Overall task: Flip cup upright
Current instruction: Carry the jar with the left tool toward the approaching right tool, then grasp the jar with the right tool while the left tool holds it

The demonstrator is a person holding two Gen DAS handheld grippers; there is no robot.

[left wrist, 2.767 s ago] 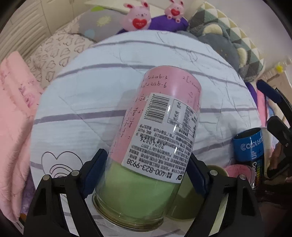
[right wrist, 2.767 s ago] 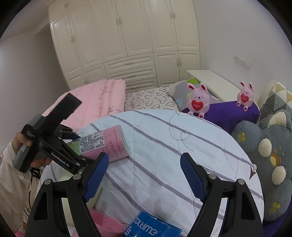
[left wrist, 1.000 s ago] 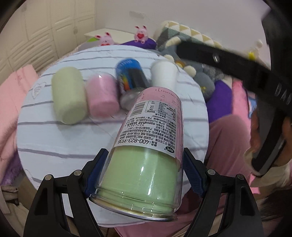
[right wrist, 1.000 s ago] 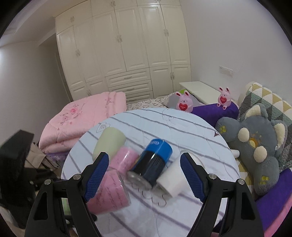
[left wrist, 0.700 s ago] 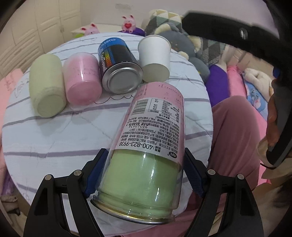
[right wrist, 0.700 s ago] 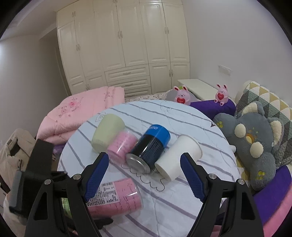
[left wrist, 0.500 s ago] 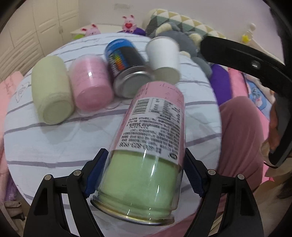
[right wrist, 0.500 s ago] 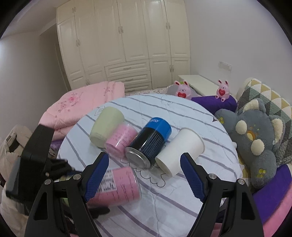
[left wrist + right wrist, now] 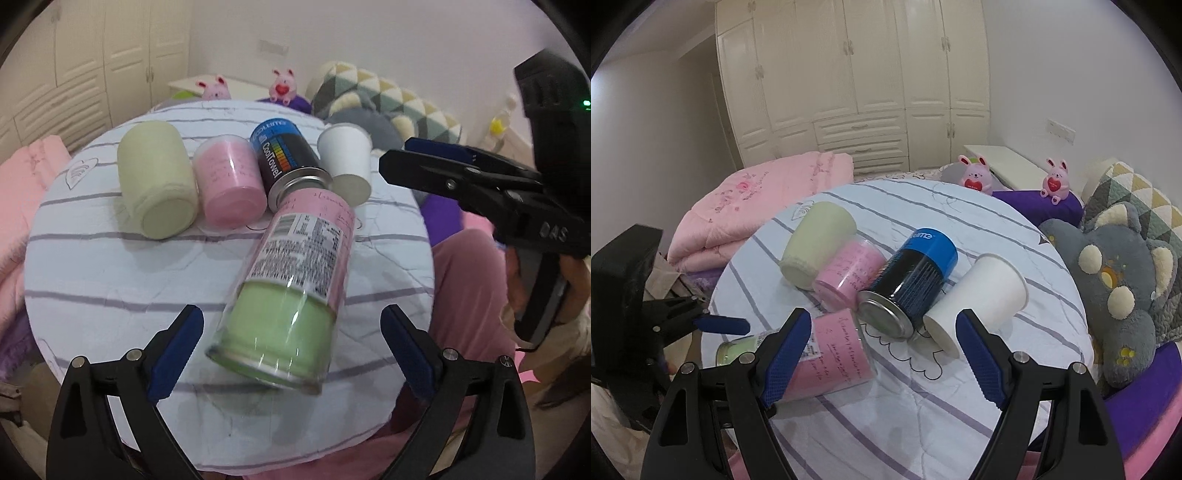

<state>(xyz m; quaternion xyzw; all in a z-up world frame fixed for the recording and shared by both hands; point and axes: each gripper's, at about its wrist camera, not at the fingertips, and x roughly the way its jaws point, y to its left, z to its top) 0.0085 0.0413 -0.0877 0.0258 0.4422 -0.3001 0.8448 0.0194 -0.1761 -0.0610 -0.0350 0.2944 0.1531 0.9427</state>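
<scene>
So the left gripper has its jaws spread wide, blue pads clear of everything on both sides. The clear cup with the pink and green filling and the printed label lies on its side on the round striped table, between those open fingers but not touching either one, metal-rimmed end toward the camera. Its far end sits right up against the blue can.

Behind it there's a row of stuff also lying down: a pale green cup, a pink cup, the blue can and a white paper cup, all packed side by side.

The right gripper is wide open too, holding nothing, hovering over the near side of the table with the white paper cup just ahead of its fingers.
</scene>
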